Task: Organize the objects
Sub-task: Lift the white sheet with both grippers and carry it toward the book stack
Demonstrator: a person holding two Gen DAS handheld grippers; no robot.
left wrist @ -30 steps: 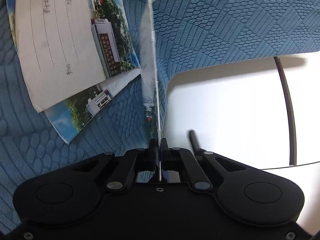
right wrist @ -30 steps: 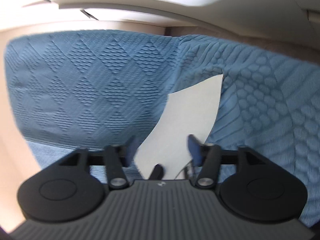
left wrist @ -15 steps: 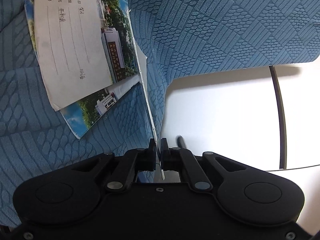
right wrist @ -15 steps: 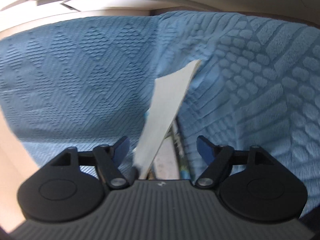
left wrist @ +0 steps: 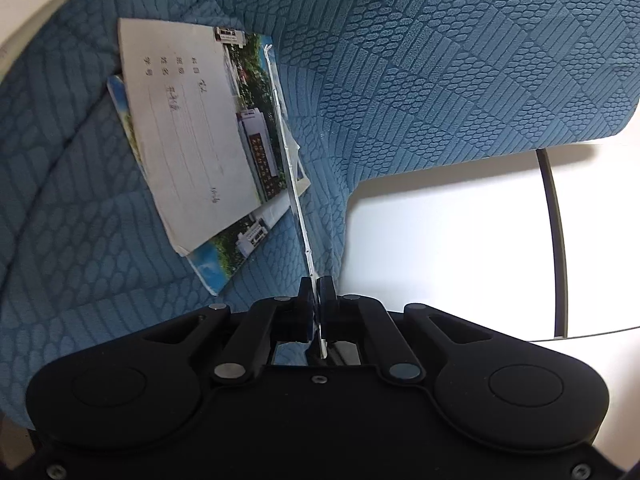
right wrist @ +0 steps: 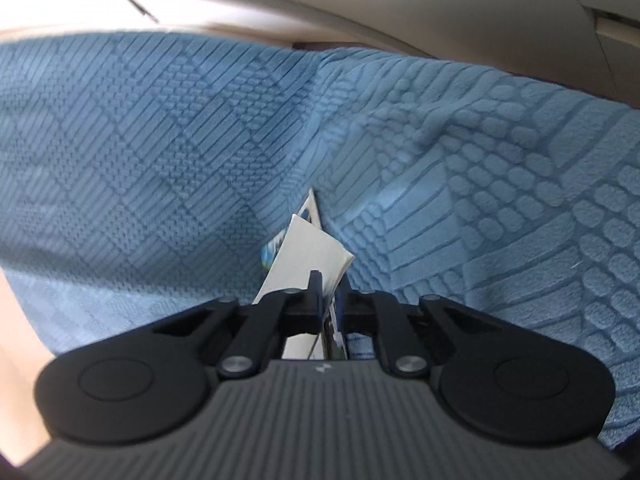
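The top notebook (left wrist: 192,136) lies on the blue blanket (left wrist: 440,80). Its cover is pale grey w/ thin ruled lines and small printed characters down one side. There is some handwriting on the lines too, but it is too small and blurry to read. Along one edge of the cover is a photo strip: green trees, blue sky and a white building w/ a dark red sign. The sign has gold marks on it that can't be read.

Under the top notebook is a second notebook (left wrist: 224,252). It pokes out at the corner nearest the camera and shows sky, trees and a white building. It sits a bit crooked vs. the top one.

Just beside the top notebook, on its photo side, a thin booklet (left wrist: 298,200) is seen edge-on, like a white line w/ little staple bumps. The left gripper (left wrist: 316,292) is clenched on the near end of this booklet; the two black fingers press it from both sides.

In the right wrist view, the right gripper (right wrist: 326,288) is squeezed tight on paper as well. Between its fingers sits a pale sheet (right wrist: 308,256) w/ colour-printed pages behind it, blue and green at the edges. Whether this is the same booklet can't be told.

Past the blanket edge, away from the top notebook, is a white floor (left wrist: 440,220) w/ a dark line.
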